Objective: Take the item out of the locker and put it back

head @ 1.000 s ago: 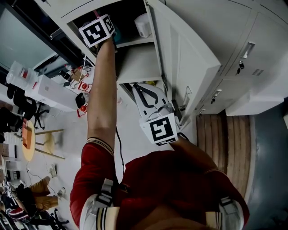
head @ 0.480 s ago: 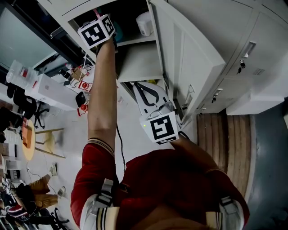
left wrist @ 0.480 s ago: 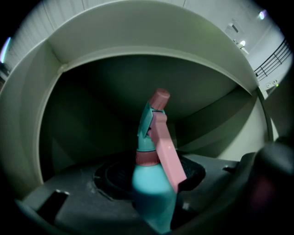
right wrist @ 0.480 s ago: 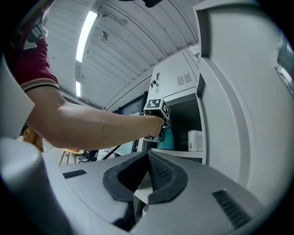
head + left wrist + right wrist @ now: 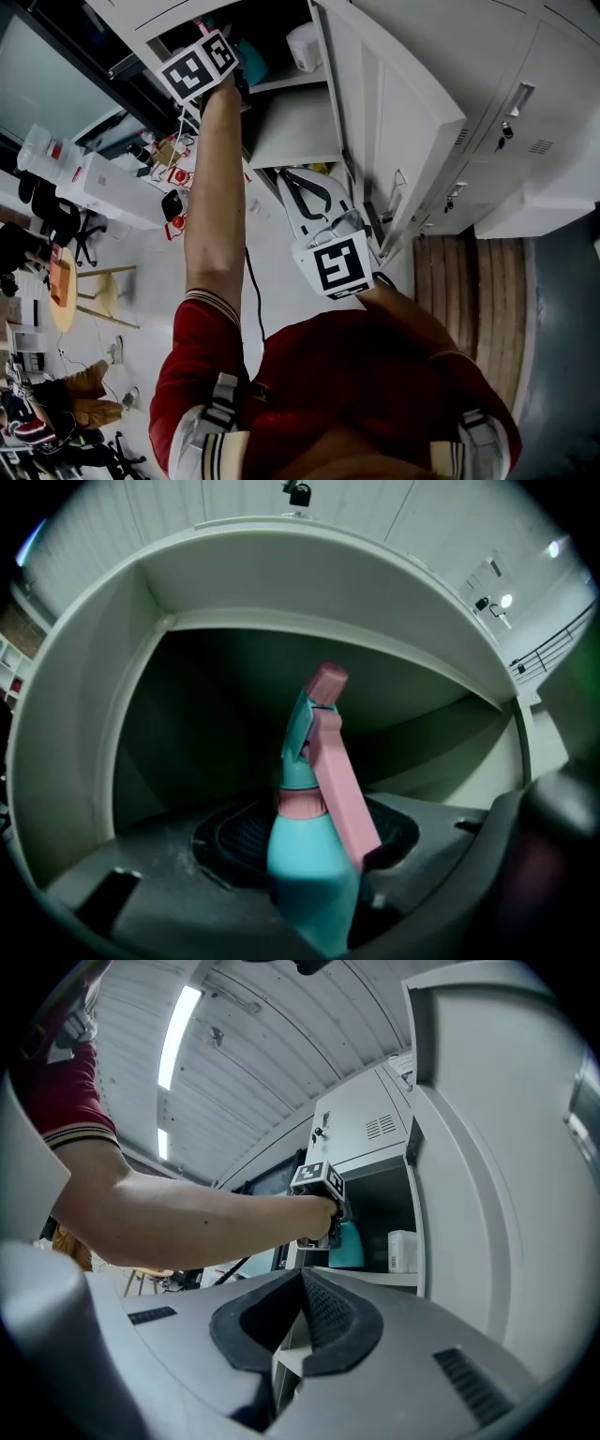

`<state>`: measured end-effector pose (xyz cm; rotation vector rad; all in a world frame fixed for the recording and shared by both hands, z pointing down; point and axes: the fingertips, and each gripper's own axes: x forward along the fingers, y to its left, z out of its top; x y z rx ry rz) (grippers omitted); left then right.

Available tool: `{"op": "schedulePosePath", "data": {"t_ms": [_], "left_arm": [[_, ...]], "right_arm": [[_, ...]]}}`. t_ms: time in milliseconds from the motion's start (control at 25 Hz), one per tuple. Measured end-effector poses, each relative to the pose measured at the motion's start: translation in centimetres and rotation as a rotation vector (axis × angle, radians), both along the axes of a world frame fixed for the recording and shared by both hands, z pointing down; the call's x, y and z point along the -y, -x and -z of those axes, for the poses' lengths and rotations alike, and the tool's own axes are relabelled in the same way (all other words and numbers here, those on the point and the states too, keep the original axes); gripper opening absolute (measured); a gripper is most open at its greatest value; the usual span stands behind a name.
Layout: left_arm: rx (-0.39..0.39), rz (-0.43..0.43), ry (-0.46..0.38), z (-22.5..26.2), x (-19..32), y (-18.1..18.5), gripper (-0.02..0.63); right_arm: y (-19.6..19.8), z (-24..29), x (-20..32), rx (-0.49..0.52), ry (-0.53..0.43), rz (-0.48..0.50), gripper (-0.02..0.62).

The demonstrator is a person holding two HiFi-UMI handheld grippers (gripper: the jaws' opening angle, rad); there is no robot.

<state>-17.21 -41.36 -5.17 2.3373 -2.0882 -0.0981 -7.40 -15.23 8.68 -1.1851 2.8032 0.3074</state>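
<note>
Right tongs (image 5: 298, 1283): pads pressed together, nothing in them. They are parked low by the person's chest, below the open locker door (image 5: 394, 131), aimed toward the locker but well apart from the item.

Left arm is stretched up and forward. Left tongs (image 5: 314, 841) are inside the locker's upper compartment. Jaws have just been closing, with the spray bottle (image 5: 302, 892) between them. They now pinch the teal body low down, a pad on each side.

The bottle's long axis is roughly upright and leans a little in the left gripper view. Its pink collar and trigger rise above the tongs, nozzle at the top. The bottle sits at the front of the shelf (image 5: 291, 86), near the left side of the opening. Cannot tell if its base touches the shelf or is lifted.

Further in, a white container (image 5: 302, 47) stands to the right on the same shelf, apart from the bottle. Dark back wall behind.

Judgement: the grasp looks made and the left hand is the working one. Next move likely calls for drawing the bottle straight back out through the opening, keeping it upright and away from the door edge on the right.
</note>
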Motion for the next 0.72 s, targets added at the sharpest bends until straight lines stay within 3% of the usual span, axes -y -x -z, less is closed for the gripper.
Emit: {"op": "schedulePosePath", "data": {"t_ms": [720], "left_arm": [[-0.261,-0.102,-0.014,0.3,-1.8,-0.7,0.221]], "right_arm": [[0.2,0.5,-1.5,-0.005,-0.023,0.009,-0.003]]}}
